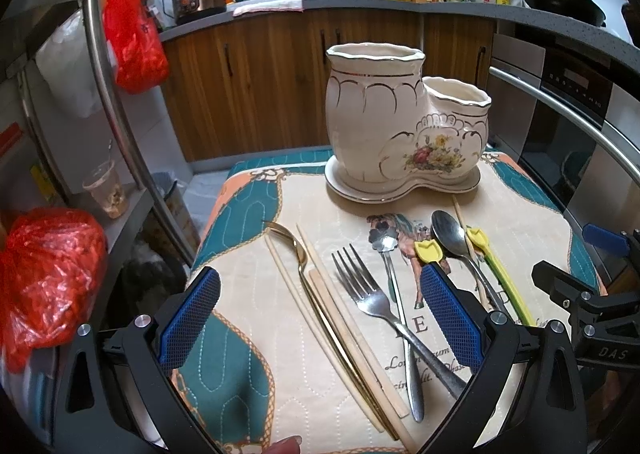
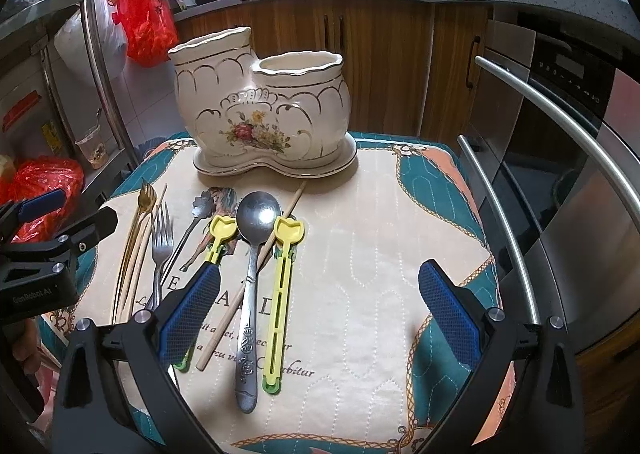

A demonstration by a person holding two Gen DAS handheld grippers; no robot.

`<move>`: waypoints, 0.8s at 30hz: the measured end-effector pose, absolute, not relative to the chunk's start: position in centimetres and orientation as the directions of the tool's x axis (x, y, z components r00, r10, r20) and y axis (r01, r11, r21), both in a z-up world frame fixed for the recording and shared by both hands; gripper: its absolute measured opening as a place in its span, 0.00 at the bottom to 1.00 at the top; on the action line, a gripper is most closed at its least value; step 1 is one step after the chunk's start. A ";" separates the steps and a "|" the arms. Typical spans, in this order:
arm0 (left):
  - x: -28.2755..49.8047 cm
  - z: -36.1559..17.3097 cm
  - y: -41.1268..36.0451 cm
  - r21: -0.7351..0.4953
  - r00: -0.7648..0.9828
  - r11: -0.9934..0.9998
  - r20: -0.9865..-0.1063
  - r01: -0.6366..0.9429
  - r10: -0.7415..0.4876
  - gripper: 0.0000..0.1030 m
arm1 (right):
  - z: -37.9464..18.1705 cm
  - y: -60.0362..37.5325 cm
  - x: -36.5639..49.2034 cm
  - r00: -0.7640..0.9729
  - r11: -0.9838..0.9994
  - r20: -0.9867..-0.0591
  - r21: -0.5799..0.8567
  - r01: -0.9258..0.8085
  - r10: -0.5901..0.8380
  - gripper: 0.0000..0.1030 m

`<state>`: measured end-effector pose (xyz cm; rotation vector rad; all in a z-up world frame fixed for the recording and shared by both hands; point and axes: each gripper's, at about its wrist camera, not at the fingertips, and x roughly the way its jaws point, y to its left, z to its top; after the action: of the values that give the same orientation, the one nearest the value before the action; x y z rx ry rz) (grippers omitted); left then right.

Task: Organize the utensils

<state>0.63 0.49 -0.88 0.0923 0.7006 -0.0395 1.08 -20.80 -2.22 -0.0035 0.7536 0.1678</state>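
Note:
A cream ceramic two-pot utensil holder [image 1: 400, 126] [image 2: 264, 114] stands empty at the back of the mat. In front of it lie a gold fork [image 1: 308, 278], wooden chopsticks [image 1: 340, 318], a steel fork [image 1: 372, 294] [image 2: 160, 242], a small flower-headed spoon [image 1: 394, 294], a large steel spoon [image 2: 252, 254] [image 1: 452, 238] and two yellow plastic spoons [image 2: 280, 294] [image 1: 500, 274]. My left gripper [image 1: 320, 314] is open above the gold fork and chopsticks. My right gripper [image 2: 320, 310] is open above the large spoon and a yellow spoon.
The patterned mat [image 2: 400, 234] covers a small table. A steel oven front with bar handles [image 2: 560, 174] is at the right. A metal rack with red bags [image 1: 52, 274] is at the left. Kitchen cabinets [image 1: 260, 74] stand behind.

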 end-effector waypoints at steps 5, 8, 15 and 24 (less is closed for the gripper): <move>0.7 -1.0 0.5 0.072 0.764 0.995 -0.646 0.069 -0.006 0.97 | -2.2 -20.7 1.1 0.718 0.987 -0.680 0.052 -0.155 0.149 0.95; 0.7 -1.0 0.5 0.073 0.762 0.995 -0.648 0.070 -0.006 0.97 | -2.2 -20.7 1.1 0.716 0.986 -0.682 0.053 -0.156 0.150 0.95; 0.8 -1.0 0.5 0.071 0.762 0.995 -0.647 0.068 -0.006 0.97 | -2.2 -20.7 1.2 0.714 0.986 -0.684 0.052 -0.157 0.150 0.95; 0.8 -1.1 0.6 0.069 0.761 0.995 -0.649 0.070 -0.008 0.97 | -2.3 -20.6 1.3 0.711 0.986 -0.686 0.053 -0.157 0.151 0.95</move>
<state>0.77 0.62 -1.09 0.0914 0.7052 -0.0425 1.28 -20.60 -2.30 -0.0092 0.7604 0.1708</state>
